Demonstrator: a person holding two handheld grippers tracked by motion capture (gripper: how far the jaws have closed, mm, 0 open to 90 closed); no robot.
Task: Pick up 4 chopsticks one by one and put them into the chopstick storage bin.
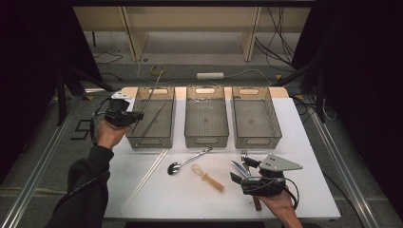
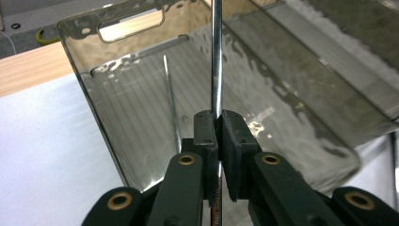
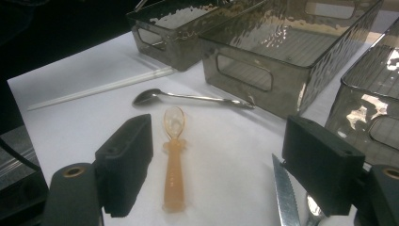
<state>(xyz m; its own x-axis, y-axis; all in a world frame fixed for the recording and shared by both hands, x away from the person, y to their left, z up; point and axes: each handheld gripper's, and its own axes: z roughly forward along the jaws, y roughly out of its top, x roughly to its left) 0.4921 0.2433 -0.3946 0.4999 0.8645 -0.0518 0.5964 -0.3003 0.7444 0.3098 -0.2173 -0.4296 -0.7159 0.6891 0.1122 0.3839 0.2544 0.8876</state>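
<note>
Gripping metal chopstick (image 2: 216, 56), hand-held gripper (image 2: 219, 123)

Smoky grey see-thru bins (image 1: 206, 118) w/ ribbed floors, white table (image 1: 190, 194), amber plastic spoon (image 3: 173, 155) lower centre, silver spoon (image 3: 188, 97).

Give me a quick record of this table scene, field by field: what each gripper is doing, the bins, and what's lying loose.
left gripper: shut on a metal chopstick, over the left bin
right gripper: open, above the table
bins: three, in a row
left bin holds: another metal chopstick
loose on table: metal spoon, orange plastic spoon, white chopsticks, knife
</note>
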